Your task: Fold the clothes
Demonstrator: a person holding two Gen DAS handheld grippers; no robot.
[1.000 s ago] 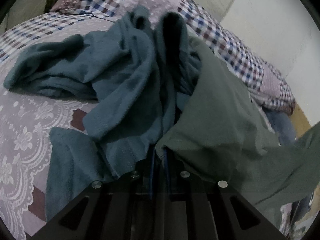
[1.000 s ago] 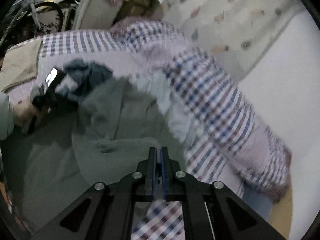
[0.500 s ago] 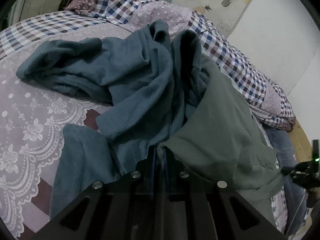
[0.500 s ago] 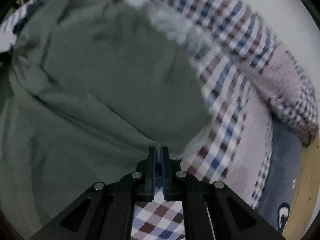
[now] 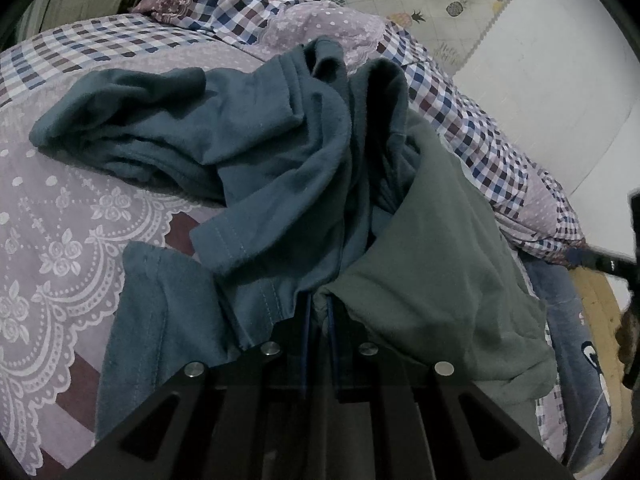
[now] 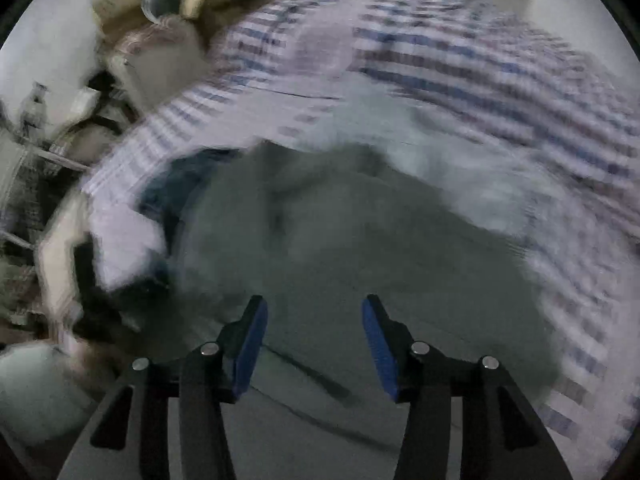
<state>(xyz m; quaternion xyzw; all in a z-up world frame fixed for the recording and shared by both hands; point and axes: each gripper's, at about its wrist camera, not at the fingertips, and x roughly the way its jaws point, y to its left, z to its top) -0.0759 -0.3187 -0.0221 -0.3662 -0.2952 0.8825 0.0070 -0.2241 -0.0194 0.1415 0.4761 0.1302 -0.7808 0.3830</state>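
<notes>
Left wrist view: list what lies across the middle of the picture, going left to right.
Lace-patterned purple bedspread → blue-teal garment → grey-green garment → checked quilt edge → white wall.

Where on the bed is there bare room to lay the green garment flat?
Free: the lace-print bedspread left of the teal garment, and a checked strip behind it. Crowded: centre, where the teal garment bunches against the green garment pinched by the left gripper.

Dim, flat indoor light; sharp left view, motion-smeared right view, fisheye-bent edges.
</notes>
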